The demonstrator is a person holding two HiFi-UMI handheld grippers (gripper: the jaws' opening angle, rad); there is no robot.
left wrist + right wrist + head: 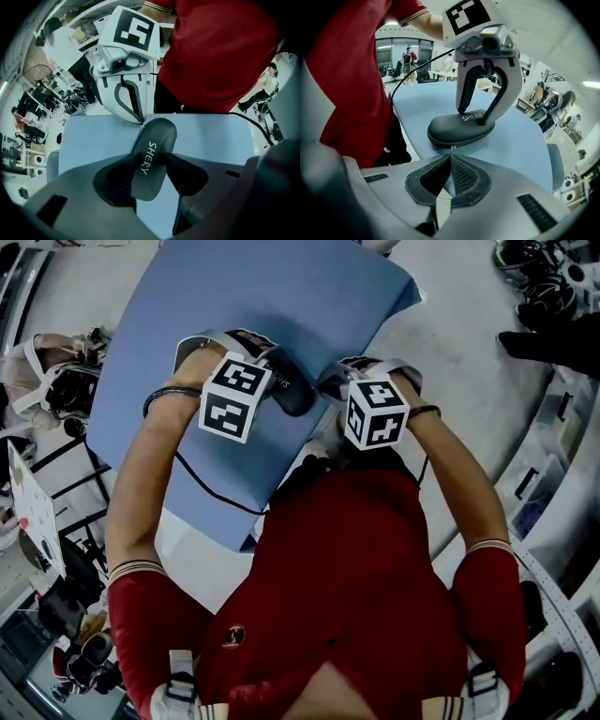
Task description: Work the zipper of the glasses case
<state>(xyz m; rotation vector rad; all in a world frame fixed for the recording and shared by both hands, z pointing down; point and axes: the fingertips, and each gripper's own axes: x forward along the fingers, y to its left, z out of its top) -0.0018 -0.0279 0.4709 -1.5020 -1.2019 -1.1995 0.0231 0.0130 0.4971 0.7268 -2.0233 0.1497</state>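
Dark-grey oval zippered glasses case [457, 127] lies on the blue worktop [281, 296]. Left gripper [151, 174] jaws spread astride it; right gripper [451, 158] jaws pressed together at its zipper pull [453, 147].

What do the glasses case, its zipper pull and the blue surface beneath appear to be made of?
The glasses case looks like a matte dark shell, likely moulded foam under fabric or leatherette, since it holds a rounded form. The zipper pull is tiny with a silvery glint, so it is probably metal. The blue surface is smooth and matte, a thin sheet judging by its overhanging edge. Whether it is plastic or fabric is unclear.
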